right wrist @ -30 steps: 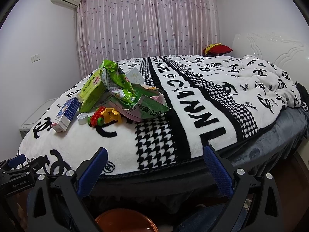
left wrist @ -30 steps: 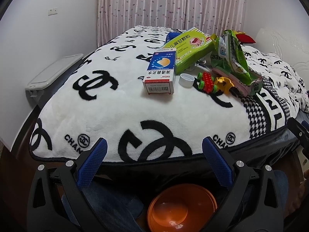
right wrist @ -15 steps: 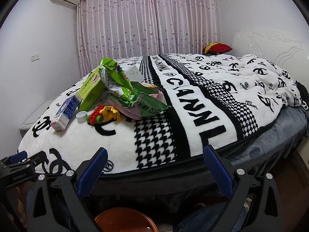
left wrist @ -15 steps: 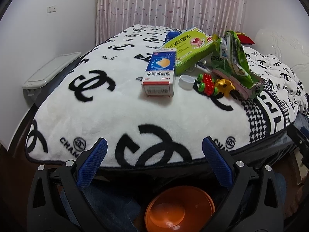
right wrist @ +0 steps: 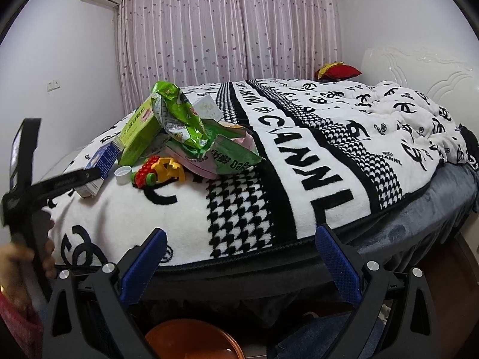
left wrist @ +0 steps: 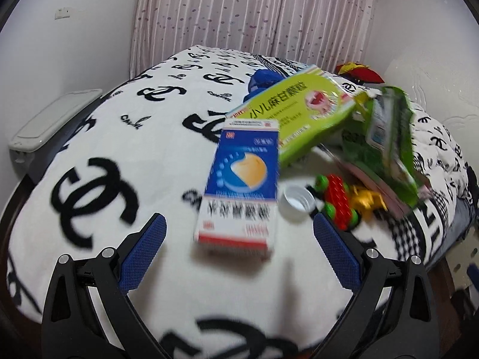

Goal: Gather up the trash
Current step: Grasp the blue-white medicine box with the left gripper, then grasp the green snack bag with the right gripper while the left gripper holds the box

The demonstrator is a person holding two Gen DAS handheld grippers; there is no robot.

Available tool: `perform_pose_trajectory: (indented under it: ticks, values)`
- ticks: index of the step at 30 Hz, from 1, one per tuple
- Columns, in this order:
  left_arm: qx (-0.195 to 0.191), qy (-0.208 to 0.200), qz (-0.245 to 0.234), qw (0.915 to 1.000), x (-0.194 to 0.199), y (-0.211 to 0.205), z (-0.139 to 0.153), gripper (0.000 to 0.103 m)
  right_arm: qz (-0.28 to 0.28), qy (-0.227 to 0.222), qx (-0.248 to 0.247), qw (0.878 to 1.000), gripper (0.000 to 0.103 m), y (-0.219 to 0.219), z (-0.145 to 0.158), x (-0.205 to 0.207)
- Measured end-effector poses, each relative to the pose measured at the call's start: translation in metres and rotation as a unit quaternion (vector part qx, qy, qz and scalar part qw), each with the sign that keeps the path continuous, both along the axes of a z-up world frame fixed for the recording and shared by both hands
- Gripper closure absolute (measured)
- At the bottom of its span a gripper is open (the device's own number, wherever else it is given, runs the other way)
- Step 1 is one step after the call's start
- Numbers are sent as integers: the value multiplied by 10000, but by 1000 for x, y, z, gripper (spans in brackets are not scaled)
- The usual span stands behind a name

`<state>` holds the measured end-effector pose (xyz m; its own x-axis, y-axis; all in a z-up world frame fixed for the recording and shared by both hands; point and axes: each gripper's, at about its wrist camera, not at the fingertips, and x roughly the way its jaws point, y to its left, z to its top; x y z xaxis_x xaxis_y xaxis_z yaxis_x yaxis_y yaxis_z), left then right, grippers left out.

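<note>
A blue and white medicine box [left wrist: 241, 185] lies on the bed just ahead of my open left gripper [left wrist: 238, 230], its near end between the blue fingertips. Behind it lean a green box [left wrist: 295, 113] and crumpled green snack bags [left wrist: 386, 140]. A white bottle cap [left wrist: 296, 203] and a red, yellow and green toy [left wrist: 344, 203] lie to the right of the box. In the right wrist view the same pile shows the green bags [right wrist: 185, 125], cap [right wrist: 123, 173] and toy [right wrist: 158, 170] at the left. My right gripper [right wrist: 241, 248] hangs open at the bed's front edge, holding nothing.
An orange basin [right wrist: 191, 341] sits on the floor below the right gripper. A black and white blanket [right wrist: 329, 149] covers the bed. A grey lidded bin [left wrist: 54, 119] stands by the left wall. A hand [right wrist: 18, 263] holds the left gripper at the left edge.
My left gripper has moved forward and up over the bed, and the medicine box now lies close between its fingers. The right gripper has barely moved.
</note>
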<state>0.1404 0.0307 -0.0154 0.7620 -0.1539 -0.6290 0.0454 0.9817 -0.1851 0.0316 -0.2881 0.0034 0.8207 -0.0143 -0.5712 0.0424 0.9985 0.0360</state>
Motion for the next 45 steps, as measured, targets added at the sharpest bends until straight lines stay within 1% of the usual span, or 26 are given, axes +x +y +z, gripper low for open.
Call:
perform_pose_trajectory:
  ticks: [2,3,4,5,7,12,16,20,23,25,27,29,30,32,34,36,38,39,41,42,43,45]
  values:
    - [-83,111,-24,9999,11,3,-4,9,-15,31,-5,10000,5,-1,-2,1]
    - [-132,145,-52,9998,14,3,-5,24,-17,41,-5,10000,5,-1,-2,2]
    - [-131,211,-112,9996,18,3,-7,43,-22,53,-8,10000,5,-1,-3,3]
    - [-78,274,-128,9995,20,2,-9,50,-27,59,-7,10000,5,-1,-3,3]
    - [-33,285,-148,9995,19,2,-10,50,-18,75,12,10000,5,-1,-4,3]
    - [-160,180,-281,9993,4,4,-6,50,34,61,-8,10000,5,2,-4,2]
    - [-72,-75,-451,9989,-27,-2,7,50,95,26,4,10000,5,4,-4,3]
    - [23,-345,-603,9976,-66,-8,19,50,223,-263,-167,9993,5,9,5,11]
    - [82,-415,-641,9970,-89,-12,22,50,408,-468,-283,9977,5,15,18,30]
    - [102,-451,-655,9968,-103,-12,23,50,675,-639,-374,9950,5,22,28,52]
    - [23,-442,-696,9966,-114,-10,22,50,944,-702,-476,9919,5,32,36,75]
    - [27,-436,-681,9967,-122,-8,21,50,1219,-718,-554,9884,5,42,42,96]
    - [38,-418,-673,9968,-126,-6,20,50,1271,-736,-618,9872,5,47,45,106]
    - [-4,-401,-650,9971,-130,-2,20,50,1430,-720,-868,9833,5,60,49,131]
    - [4,-384,-608,9974,-133,4,20,50,1505,-610,-989,9818,5,68,50,149]
    - [20,-382,-545,9978,-135,7,20,50,1591,-449,-1006,9811,5,73,49,164]
    - [-17,-331,-505,9982,-135,11,19,50,1487,-296,-1108,9822,11,77,45,176]
    - [-42,-300,-493,9983,-135,12,19,50,1444,-206,-1208,9819,19,80,42,182]
    - [-68,-273,-463,9985,-136,14,20,50,1444,-37,-1243,9817,43,82,36,187]
    - [-40,-278,-444,9986,-136,15,20,50,1462,90,-1203,9819,58,82,34,190]
    - [-15,-295,-437,9986,-137,15,21,50,1431,157,-1042,9841,58,79,34,191]
    - [9,-329,-427,9985,-140,15,23,50,1482,62,-779,9859,60,73,40,187]
